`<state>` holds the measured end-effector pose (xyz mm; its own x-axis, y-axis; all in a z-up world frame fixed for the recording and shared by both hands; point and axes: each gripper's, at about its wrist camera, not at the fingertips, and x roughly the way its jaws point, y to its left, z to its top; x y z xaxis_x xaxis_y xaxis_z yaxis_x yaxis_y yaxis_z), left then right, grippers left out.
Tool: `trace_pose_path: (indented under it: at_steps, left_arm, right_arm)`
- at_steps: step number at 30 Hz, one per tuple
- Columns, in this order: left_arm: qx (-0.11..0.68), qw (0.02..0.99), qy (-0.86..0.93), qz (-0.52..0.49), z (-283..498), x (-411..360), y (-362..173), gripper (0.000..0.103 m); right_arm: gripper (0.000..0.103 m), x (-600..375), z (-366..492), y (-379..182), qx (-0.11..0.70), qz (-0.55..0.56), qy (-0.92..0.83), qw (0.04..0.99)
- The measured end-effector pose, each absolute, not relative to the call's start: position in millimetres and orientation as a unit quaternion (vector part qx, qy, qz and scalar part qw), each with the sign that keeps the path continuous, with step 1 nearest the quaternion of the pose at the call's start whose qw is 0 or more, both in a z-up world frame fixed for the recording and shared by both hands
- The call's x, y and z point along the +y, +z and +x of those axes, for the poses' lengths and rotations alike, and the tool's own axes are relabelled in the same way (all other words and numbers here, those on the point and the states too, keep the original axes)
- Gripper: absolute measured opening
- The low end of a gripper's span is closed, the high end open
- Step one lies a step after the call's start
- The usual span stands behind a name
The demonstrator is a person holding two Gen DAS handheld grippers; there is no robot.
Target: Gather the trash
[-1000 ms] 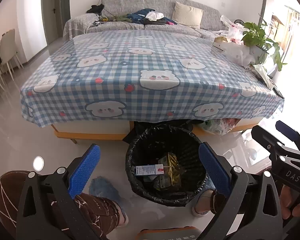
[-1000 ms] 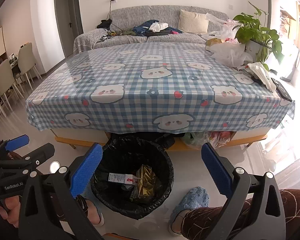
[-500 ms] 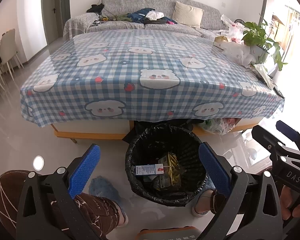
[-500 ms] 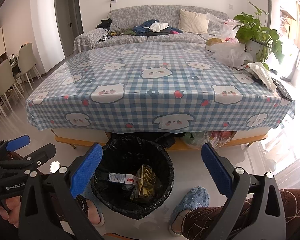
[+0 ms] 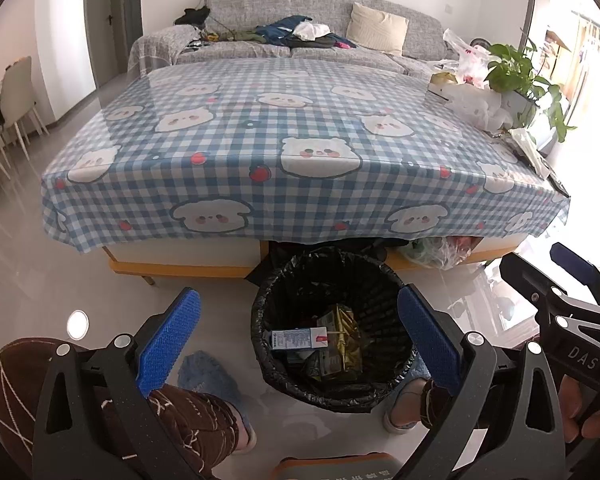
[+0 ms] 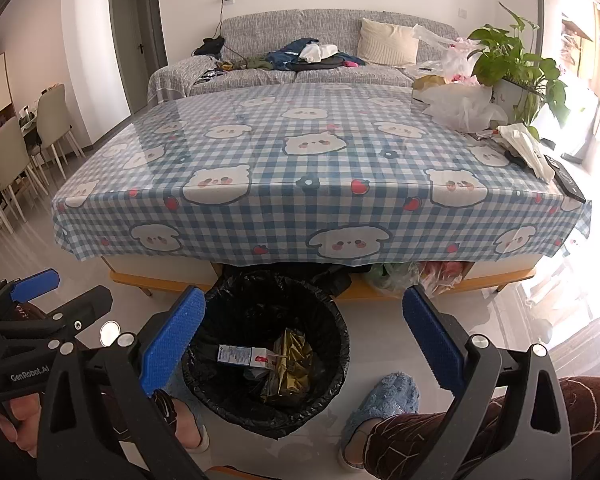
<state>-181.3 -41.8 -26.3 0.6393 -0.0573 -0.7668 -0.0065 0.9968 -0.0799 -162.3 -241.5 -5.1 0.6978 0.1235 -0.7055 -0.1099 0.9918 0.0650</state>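
A black-lined trash bin stands on the floor in front of the table. Inside it lie a small white carton and a crumpled gold wrapper. My left gripper is open and empty, held above the bin. My right gripper is open and empty, just right of the bin. On the table's right side lie white plastic bags and crumpled white paper.
A low table with a blue checked bear tablecloth fills the middle. A potted plant and a dark remote are at its right edge. Bags sit under it. A grey sofa is behind. My slippered feet flank the bin.
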Motion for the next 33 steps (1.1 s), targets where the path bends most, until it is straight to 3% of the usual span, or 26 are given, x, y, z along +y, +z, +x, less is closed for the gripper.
trace_pose_path:
  at_steps: [33]
  left_arm:
    - [0.425,0.905,0.003,-0.022,-181.2,-44.0,-24.3,0.096]
  right_arm:
    - [0.095,-238.7,-162.2,-6.1,0.384,0.008,0.064,0.921]
